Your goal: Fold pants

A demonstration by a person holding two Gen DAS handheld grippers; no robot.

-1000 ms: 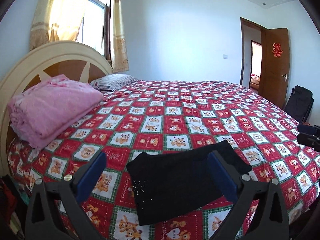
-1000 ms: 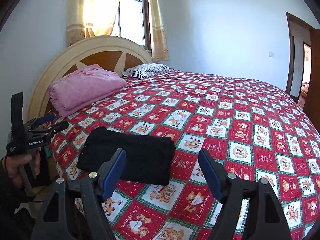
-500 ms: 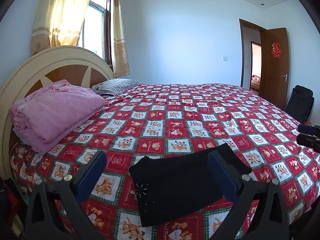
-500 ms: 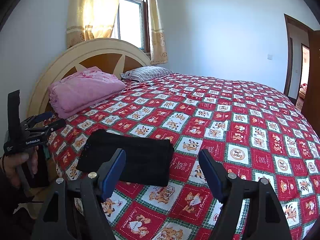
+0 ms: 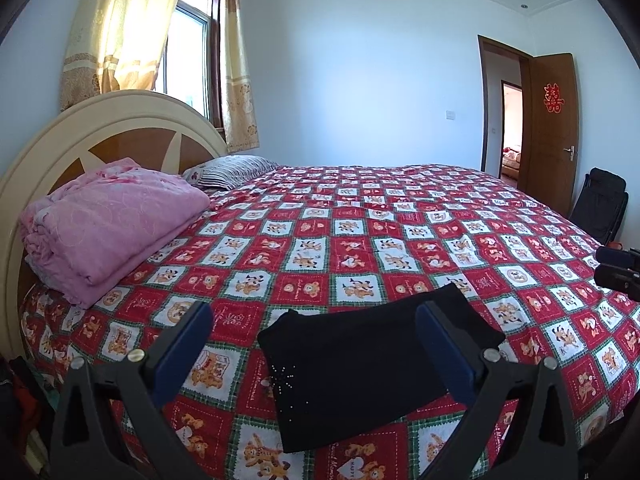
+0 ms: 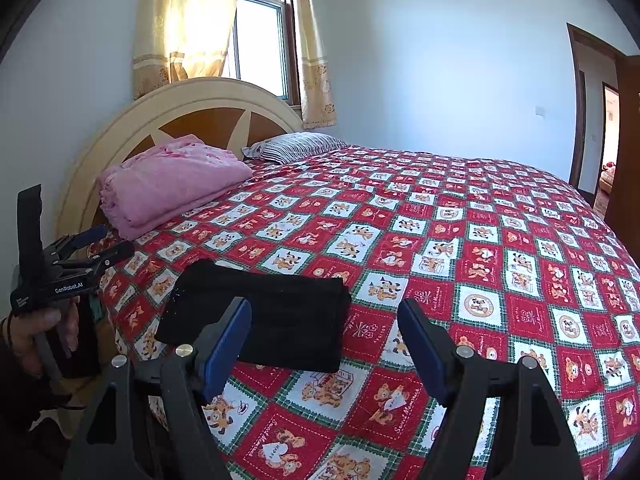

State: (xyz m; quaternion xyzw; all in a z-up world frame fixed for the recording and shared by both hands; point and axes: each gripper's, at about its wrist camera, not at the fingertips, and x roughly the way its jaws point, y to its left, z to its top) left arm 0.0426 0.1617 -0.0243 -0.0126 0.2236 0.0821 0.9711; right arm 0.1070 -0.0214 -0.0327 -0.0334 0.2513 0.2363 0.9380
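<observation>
The black pants (image 5: pixel 360 368) lie folded into a compact rectangle on the red patterned bedspread (image 5: pixel 360 240) near the bed's front edge. My left gripper (image 5: pixel 316 344) is open and empty, held back above the pants. My right gripper (image 6: pixel 324 340) is open and empty, held above the bed just right of the folded pants (image 6: pixel 272 312). The left gripper also shows at the left edge of the right wrist view (image 6: pixel 100 244), held in a hand. Part of the right gripper (image 5: pixel 616 268) shows at the right edge of the left wrist view.
A folded pink blanket (image 5: pixel 104 224) and a striped pillow (image 5: pixel 236 168) lie by the curved headboard (image 5: pixel 120 120). A window with yellow curtains (image 5: pixel 132 32) is behind it. An open brown door (image 5: pixel 552 128) and a black chair (image 5: pixel 600 208) stand at the right.
Both grippers have lifted and tilted up slightly, away from the folded pants. The pants have not moved.
</observation>
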